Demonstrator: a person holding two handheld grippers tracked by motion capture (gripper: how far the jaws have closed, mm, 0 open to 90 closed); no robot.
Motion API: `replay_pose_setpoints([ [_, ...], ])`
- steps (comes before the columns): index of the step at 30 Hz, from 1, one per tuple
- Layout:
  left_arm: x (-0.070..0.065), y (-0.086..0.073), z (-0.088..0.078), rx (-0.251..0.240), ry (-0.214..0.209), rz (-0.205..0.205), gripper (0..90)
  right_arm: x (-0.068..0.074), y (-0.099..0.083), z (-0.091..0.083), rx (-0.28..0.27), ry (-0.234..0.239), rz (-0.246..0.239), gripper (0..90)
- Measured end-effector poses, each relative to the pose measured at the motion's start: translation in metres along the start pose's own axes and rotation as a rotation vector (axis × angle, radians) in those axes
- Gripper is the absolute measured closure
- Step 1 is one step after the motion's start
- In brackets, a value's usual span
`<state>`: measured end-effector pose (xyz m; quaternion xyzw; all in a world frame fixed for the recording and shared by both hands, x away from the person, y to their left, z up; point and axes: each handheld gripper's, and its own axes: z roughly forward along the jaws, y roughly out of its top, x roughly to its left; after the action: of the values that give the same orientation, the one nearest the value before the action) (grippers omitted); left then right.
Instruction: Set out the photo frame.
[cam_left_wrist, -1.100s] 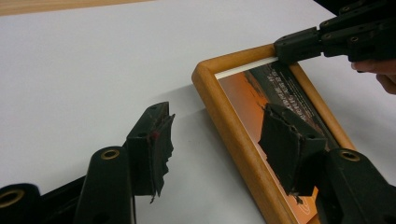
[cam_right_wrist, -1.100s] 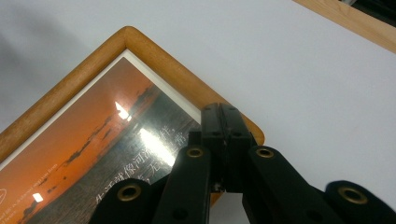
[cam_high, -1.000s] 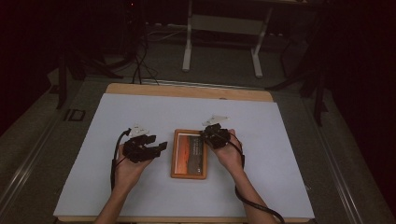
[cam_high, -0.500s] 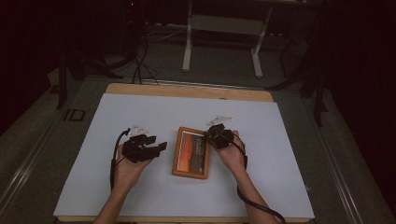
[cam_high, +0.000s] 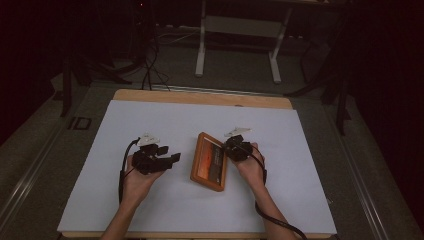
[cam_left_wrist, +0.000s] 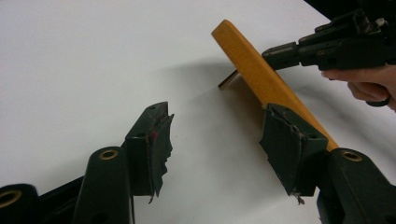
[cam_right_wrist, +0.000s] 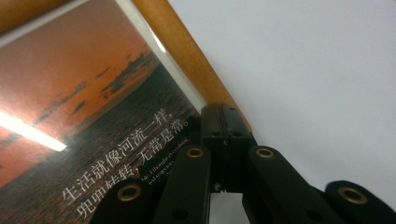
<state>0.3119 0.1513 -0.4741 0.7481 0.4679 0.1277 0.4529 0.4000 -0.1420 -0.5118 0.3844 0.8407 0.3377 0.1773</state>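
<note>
The frame (cam_high: 209, 161) has tilted up off the table (cam_high: 300, 200), right claw (cam_high: 235, 149) clamped on its edge; left claw (cam_high: 167, 160) gapes empty. Lift steadily, grip firm.

**Three cameras, one framed picture**

The high view looks forward and down from above the near edge of the white surface (cam_high: 165, 125). The left gripper view sits low, facing across at the wooden picture frame (cam_left_wrist: 261, 74) edge-on. The right gripper view looks close onto the same picture frame (cam_right_wrist: 187, 70), its face.
</note>
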Motion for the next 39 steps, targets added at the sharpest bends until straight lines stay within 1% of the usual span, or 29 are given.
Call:
replay_pose_setpoints([
  [1, -0.001, 0.0, 0.0, 0.0, -0.002, 0.0, 42.0, 0.0, 0.0, 0.0, 0.0, 0.003, 0.005, 89.9],
  [3, -0.002, 0.0, 0.0, 0.002, -0.008, -0.002, 41.7, 0.0, 0.0, 0.0, 0.005, -0.003, -0.004, 89.9],
  [5, -0.003, 0.001, 0.0, 0.005, -0.012, 0.0, 41.3, 0.0, 0.001, 0.0, 0.008, 0.001, -0.003, 89.9],
  [7, -0.004, 0.001, 0.0, 0.006, -0.025, -0.006, 40.8, 0.0, 0.001, 0.0, 0.006, 0.003, 0.0, 89.9],
  [14, -0.011, 0.001, 0.002, 0.025, -0.053, -0.004, 38.6, 0.0, 0.0, 0.0, 0.004, 0.002, 0.004, 89.9],
  [24, -0.027, -0.001, 0.008, 0.065, -0.106, 0.017, 33.5, 0.0, 0.0, 0.0, 0.002, 0.001, 0.005, 89.9],
  [31, -0.036, -0.003, 0.012, 0.085, -0.143, 0.011, 30.0, 0.0, 0.0, 0.0, 0.001, 0.002, 0.004, 89.9],
  [35, -0.043, -0.004, 0.016, 0.095, -0.163, 0.012, 29.4, 0.0, 0.0, 0.0, 0.001, 0.002, 0.006, 89.9],
  [37, -0.046, -0.005, 0.018, 0.102, -0.172, 0.019, 29.4, 0.0, 0.0, 0.0, 0.002, 0.002, 0.005, 89.9],
  [39, -0.049, -0.006, 0.022, 0.114, -0.18, 0.019, 29.5, 0.0, 0.0, 0.0, 0.001, 0.002, 0.006, 89.9],
])
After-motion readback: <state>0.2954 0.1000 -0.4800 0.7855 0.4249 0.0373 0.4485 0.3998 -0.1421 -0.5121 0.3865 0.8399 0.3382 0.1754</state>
